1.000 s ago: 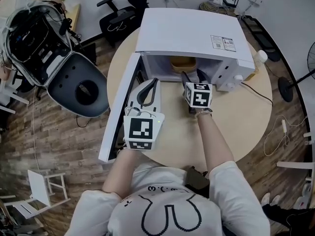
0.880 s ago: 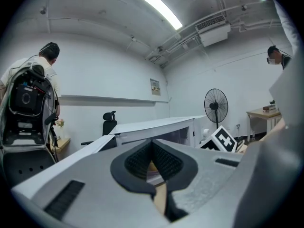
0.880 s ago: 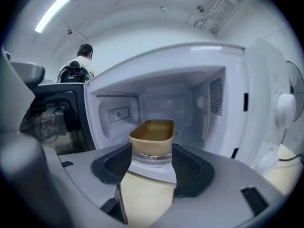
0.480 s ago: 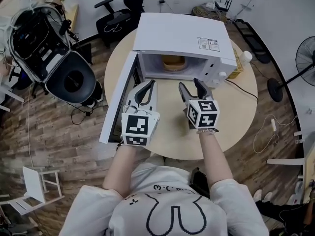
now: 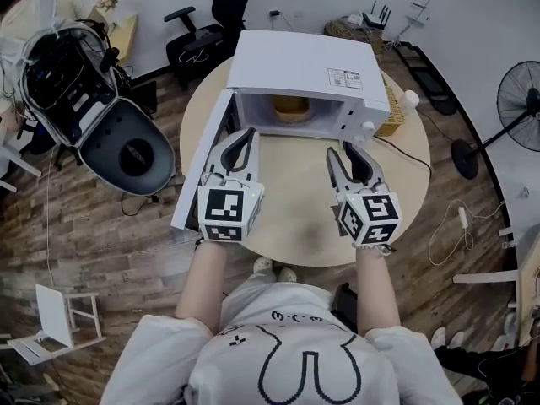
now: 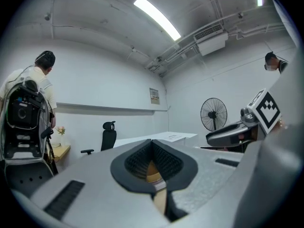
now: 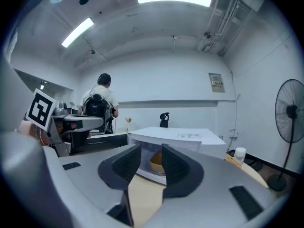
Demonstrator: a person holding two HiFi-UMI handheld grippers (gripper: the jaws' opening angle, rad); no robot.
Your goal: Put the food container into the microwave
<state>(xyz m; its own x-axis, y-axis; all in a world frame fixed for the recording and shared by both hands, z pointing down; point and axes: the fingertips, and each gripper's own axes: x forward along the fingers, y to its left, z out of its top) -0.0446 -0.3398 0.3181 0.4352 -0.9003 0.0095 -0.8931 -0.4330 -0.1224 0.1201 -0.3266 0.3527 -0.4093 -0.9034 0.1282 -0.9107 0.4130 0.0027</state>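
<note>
The tan food container (image 5: 291, 106) sits inside the white microwave (image 5: 304, 62), whose door (image 5: 202, 163) hangs open to the left. Both grippers hover over the round table (image 5: 295, 218) in front of the opening, apart from the container. My left gripper (image 5: 245, 137) is near the door's inner side, its jaws meeting at the tips with nothing held. My right gripper (image 5: 347, 154) stands open and empty, to the right of the opening. In the right gripper view the container (image 7: 156, 163) shows through the gap of that gripper (image 7: 151, 151), inside the microwave (image 7: 190, 139).
A white bottle (image 5: 407, 99) and a wicker basket (image 5: 390, 121) stand right of the microwave. A cable runs off the table's right side. A fan (image 5: 519, 104), an office chair (image 5: 202, 32) and an open dark case (image 5: 84, 99) surround the table. A person (image 7: 102, 96) stands far back.
Both grippers have drawn back from the microwave opening toward the person, the right one farthest. The container stays inside the microwave.
</note>
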